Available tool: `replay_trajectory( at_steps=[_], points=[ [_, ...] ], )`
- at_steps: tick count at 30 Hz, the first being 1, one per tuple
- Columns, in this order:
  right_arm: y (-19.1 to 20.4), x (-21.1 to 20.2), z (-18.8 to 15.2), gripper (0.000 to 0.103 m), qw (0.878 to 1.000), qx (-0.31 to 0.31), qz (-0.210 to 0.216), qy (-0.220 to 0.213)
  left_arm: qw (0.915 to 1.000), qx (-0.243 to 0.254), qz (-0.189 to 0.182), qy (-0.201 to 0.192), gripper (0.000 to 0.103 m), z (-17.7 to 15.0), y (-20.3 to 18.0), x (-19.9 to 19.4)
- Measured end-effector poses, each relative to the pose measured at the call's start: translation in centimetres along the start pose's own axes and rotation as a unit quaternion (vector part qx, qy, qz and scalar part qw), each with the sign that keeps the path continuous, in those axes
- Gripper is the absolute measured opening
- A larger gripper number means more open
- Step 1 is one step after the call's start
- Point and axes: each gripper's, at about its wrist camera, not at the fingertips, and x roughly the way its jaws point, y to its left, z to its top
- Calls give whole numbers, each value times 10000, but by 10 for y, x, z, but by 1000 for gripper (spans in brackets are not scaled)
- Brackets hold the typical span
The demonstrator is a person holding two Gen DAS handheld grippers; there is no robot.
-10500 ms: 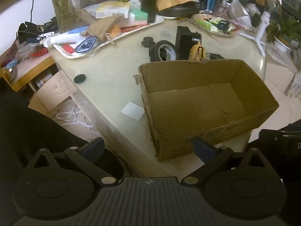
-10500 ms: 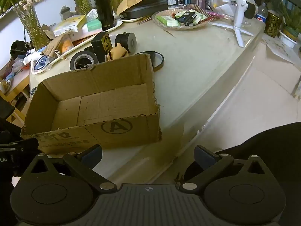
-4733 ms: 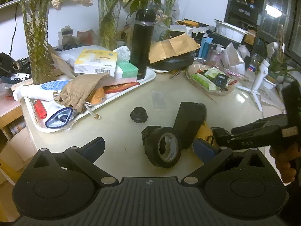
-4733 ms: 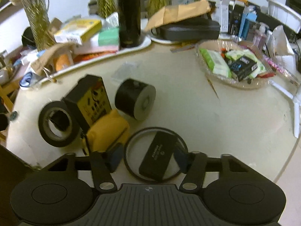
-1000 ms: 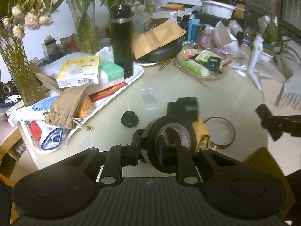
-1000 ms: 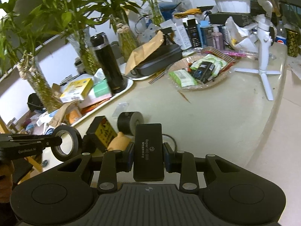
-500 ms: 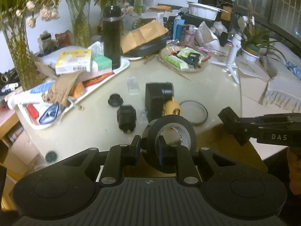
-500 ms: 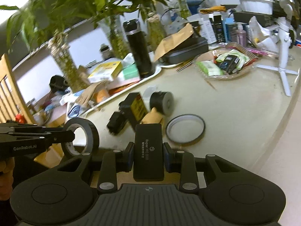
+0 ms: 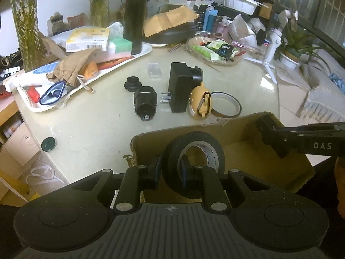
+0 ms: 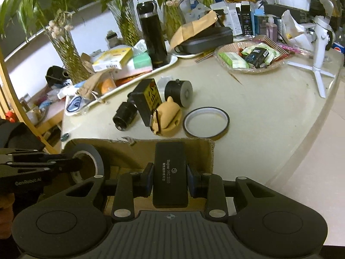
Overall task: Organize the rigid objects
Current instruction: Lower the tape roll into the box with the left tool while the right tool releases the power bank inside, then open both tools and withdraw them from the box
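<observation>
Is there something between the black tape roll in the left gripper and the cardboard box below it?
Nothing visible. The black tape roll, clamped in the left gripper, hangs over the open cardboard box; no lid or object covers it.

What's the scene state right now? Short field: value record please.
left gripper: shut on black tape roll, one finger through its hole, over the cardboard box
right gripper: shut on flat black device, over the same box
left on table: yellow pouch, amber tape ring, black charger, black cylinder, small black cylindrical part
</observation>
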Motion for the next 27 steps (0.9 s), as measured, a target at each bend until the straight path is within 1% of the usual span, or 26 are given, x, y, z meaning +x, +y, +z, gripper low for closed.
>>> replay_trajectory(
  at_steps=[4,11,17,19,21,23,24,25,26,27],
  points=[
    [2,5,0,34,10000,-12,-61,69,9999,-103,-17,5,19,-2,4,3],
    [5,12,0,34,9997,-78,-147,177,9999,-74,-61,46,19,-3,1,6],
    [6,12,1,35,9998,-91,-74,189,9999,-106,-127,19,20,-4,2,6],
    [8,10,2,46,9998,-166,-3,112,9999,-104,-136,-5,21,-4,2,5],
    [11,6,2,73,9996,-284,51,7,9999,-85,-139,-23,23,-4,1,5],
    [14,2,2,84,9992,-376,93,-84,9996,-75,-199,-178,26,-4,0,1],
    [15,0,3,88,9990,-416,123,-131,9994,-68,-214,-270,32,-3,-1,-2],
    [16,-1,3,90,9988,-444,131,-172,9991,-53,-220,-365,40,-3,-2,-5],
    [17,-3,4,95,9985,-478,124,-226,9987,-38,-211,-469,44,-3,-3,-7],
    [18,-4,5,99,9982,-509,116,-283,9982,-23,-182,-576,51,-3,-4,-10]
  ],
)
